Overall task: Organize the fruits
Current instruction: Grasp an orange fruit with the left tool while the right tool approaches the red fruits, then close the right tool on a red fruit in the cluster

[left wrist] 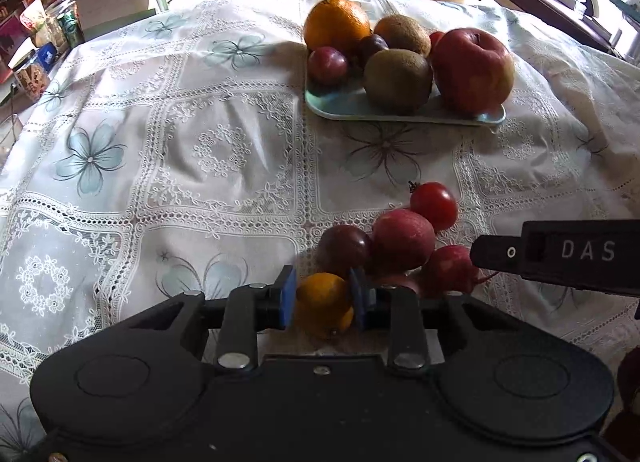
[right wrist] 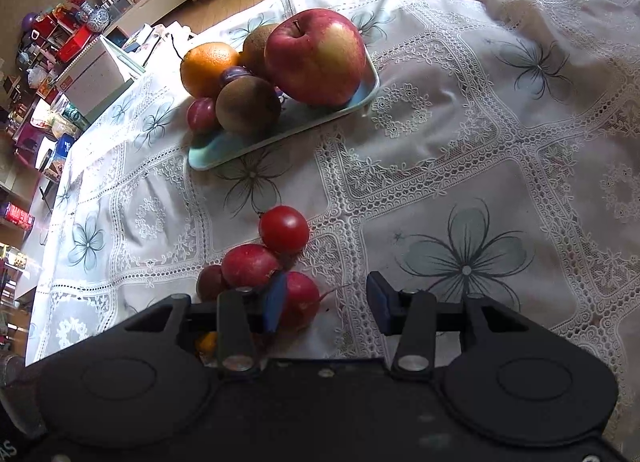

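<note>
Left gripper (left wrist: 324, 304): blue pads closed on a small orange (left wrist: 323, 308), low over the tablecloth (left wrist: 160, 142) | tomato (right wrist: 284, 229) among loose red fruit | tray (right wrist: 224, 150): apple (right wrist: 316, 56), kiwis | right gripper (right wrist: 326, 304): jaws wide apart, empty

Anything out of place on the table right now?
Nothing spilled or damaged. A loose cluster still lies on the tablecloth, off the tray: cherry tomato, radishes, a plum. The left gripper grips a small orange.

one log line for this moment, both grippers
left gripper: shut on small orange | right gripper: open, empty, by radish | tray: part filled
</note>
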The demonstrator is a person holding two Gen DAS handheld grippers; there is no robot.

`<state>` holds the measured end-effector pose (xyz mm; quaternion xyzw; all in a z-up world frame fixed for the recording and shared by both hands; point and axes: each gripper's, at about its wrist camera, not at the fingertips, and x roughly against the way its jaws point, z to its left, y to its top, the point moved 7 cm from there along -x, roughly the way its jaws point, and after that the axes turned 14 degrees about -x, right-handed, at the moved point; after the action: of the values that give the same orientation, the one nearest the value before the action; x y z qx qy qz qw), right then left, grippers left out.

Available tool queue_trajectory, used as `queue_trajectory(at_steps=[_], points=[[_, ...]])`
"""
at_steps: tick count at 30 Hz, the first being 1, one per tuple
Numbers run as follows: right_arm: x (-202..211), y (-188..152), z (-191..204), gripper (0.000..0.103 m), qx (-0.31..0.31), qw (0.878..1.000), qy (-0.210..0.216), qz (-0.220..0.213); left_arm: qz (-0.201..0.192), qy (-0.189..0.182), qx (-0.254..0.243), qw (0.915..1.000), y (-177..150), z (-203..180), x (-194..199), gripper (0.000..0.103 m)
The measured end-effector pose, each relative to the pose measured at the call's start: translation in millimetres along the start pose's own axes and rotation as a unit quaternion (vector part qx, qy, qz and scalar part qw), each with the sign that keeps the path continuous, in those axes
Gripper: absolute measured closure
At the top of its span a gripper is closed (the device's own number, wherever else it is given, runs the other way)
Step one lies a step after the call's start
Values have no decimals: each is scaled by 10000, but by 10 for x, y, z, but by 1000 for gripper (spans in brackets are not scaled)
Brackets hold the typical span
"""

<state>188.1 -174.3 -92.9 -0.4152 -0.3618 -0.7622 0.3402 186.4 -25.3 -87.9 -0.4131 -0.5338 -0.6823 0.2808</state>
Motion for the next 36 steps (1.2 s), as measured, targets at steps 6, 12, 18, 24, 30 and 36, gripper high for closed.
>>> queue_trajectory(at_steps=[6,12,18,24,30,36], points=[[-18,-16,167,56,473,9980,-361,-234,-191,378,475,9980,-13,178,46,86],[-102,-104,443,56,1365,9877,-670,-376,-181,199,690,9973,-23,256,12,83],[-77,-136,471,55,1511,9871,-437,-305,-112,-203,1133,9933,-66,352,-25,77],[-235,-138,543,52,1705,9825,-746,-85,-94,-318,1174,9925,-69,351,-59,75],[-210,-202,540,51,1873,9782,-894,-88,-89,-406,1256,9912,-73,365,-71,74],[-314,-178,484,49,1734,9793,-1032,162,-91,-355,1154,9926,-61,337,-72,73]])
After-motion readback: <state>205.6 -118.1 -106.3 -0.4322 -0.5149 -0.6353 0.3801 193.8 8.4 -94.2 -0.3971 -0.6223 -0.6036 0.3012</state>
